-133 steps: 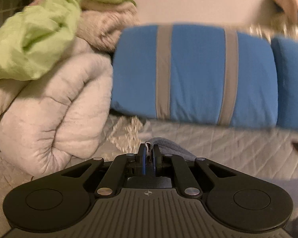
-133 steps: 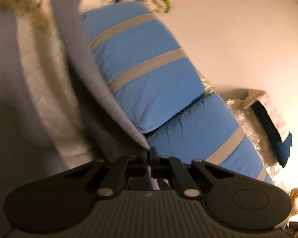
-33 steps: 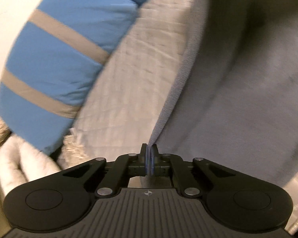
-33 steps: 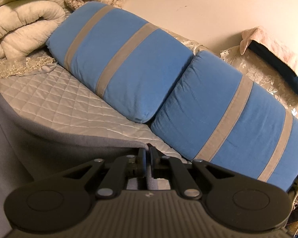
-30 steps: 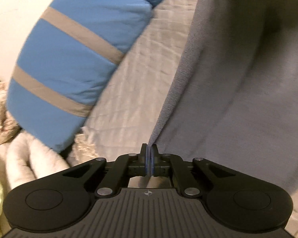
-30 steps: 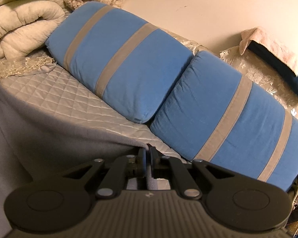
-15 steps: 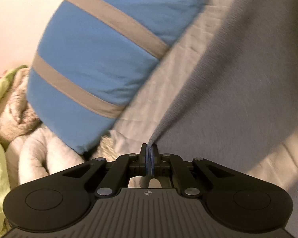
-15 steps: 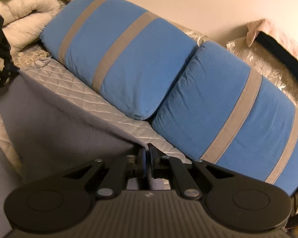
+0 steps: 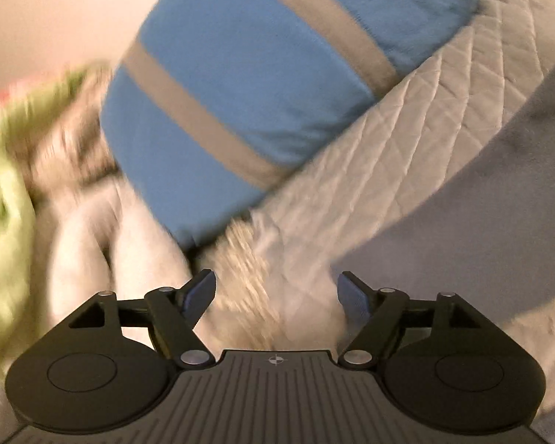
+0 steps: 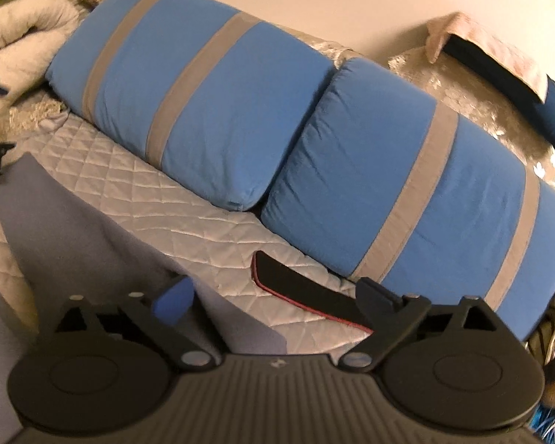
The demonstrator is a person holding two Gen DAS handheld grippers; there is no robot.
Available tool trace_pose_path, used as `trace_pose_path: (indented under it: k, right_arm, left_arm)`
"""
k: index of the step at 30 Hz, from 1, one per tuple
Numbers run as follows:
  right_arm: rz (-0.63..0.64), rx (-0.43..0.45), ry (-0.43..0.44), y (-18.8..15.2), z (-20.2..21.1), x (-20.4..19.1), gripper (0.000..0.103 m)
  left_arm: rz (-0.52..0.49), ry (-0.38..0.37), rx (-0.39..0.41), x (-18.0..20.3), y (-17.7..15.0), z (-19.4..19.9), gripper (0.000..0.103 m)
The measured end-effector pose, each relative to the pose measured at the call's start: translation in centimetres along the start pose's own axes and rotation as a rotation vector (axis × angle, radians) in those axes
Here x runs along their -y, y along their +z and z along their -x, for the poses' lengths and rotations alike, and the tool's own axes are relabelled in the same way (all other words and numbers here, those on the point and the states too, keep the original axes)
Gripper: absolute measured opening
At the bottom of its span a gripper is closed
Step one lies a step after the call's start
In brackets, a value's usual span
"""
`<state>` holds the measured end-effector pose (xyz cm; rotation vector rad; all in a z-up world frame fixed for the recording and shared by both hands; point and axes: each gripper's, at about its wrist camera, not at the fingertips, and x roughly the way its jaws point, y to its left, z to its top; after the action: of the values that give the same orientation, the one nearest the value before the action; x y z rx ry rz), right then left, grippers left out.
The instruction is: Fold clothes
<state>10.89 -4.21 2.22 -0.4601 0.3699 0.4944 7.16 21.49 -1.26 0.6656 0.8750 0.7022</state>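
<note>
Left wrist view: left claw (image 9: 276, 292) spread wide, grasping nothing; grey cloth (image 9: 481, 229) lies on the quilted bed (image 9: 407, 140), just right.

Right wrist view: right claw (image 10: 273, 299) released too; cloth (image 10: 74, 229) below-left. Prob. soft, light, limp; take hold at edges/corners.

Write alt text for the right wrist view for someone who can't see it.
The open right tool hovers over a grey cloth spread on a quilted bed cover. Two blue pillows with grey stripes lie along the wall behind, and a flat black item with red edging lies on the cover near them.
</note>
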Motion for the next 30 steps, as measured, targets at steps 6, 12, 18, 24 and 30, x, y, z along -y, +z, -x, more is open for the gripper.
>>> trace_pose_path:
  k: [6, 12, 18, 24, 30]
  right_arm:
    - [-0.118, -0.02, 0.065, -0.3, 1.3, 1.2, 0.103]
    - [-0.089, -0.011, 0.111, -0.8, 3.2, -0.2, 0.103]
    - [-0.042, 0.011, 0.184, -1.5, 5.1, -2.2, 0.103]
    - [0.105, 0.034, 0.264, -2.6, 5.4, -5.8, 0.1]
    - [0.16, 0.054, 0.291, -2.9, 5.9, -7.2, 0.1]
  left_arm:
    - [0.312, -0.249, -0.122, -4.5, -3.2, 0.2, 0.072]
    - [0.799, -0.516, -0.228, -8.4, -8.1, -2.8, 0.071]
    - [0.975, -0.608, -0.249, -8.6, -9.6, -5.1, 0.07]
    - [1.033, -0.683, -0.2, -7.7, -9.2, -5.5, 0.067]
    - [1.095, -0.726, -0.207, -7.4, -9.1, -6.5, 0.03]
